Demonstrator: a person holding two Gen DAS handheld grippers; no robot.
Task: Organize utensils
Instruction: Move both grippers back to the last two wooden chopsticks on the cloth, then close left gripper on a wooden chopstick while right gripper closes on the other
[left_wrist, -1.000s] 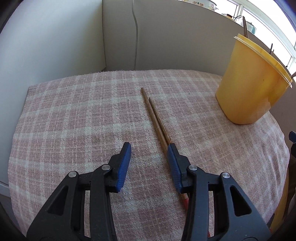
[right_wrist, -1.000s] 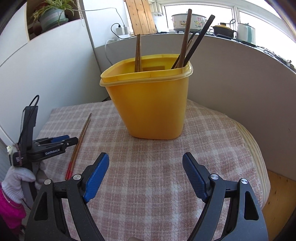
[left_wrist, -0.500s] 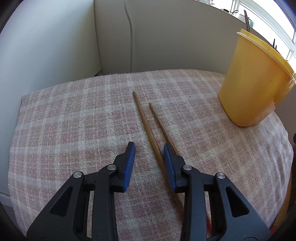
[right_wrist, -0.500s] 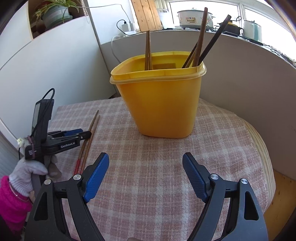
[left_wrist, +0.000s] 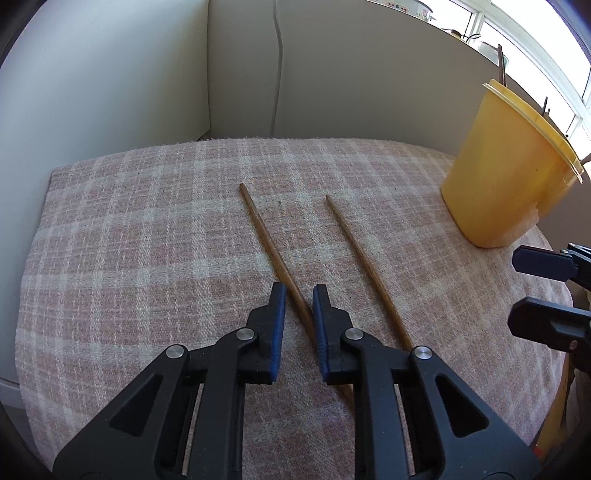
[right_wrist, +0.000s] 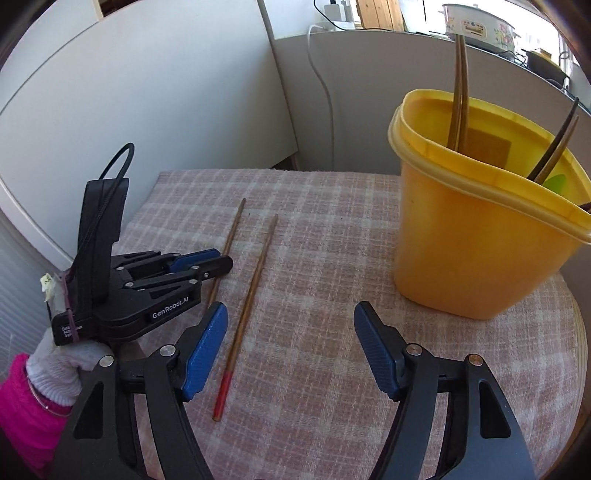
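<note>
While the left gripper narrows its jaws around the left chopstick, which lies between the pads though contact cannot be confirmed, a white-gloved hand holds it low over the plaid cloth. The right chopstick, red-tipped, lies free just beside the first. The right gripper is closing on nothing, near the yellow container holding upright utensils.

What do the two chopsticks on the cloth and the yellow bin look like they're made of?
Chopsticks: likely wood or bamboo, brown with a faint grain; the nearer one has a red-painted end.
Yellow bin: looks like plastic, smooth, slightly translucent, with a moulded rim.
Cloth: woven, coarse checked fabric, matte.
</note>
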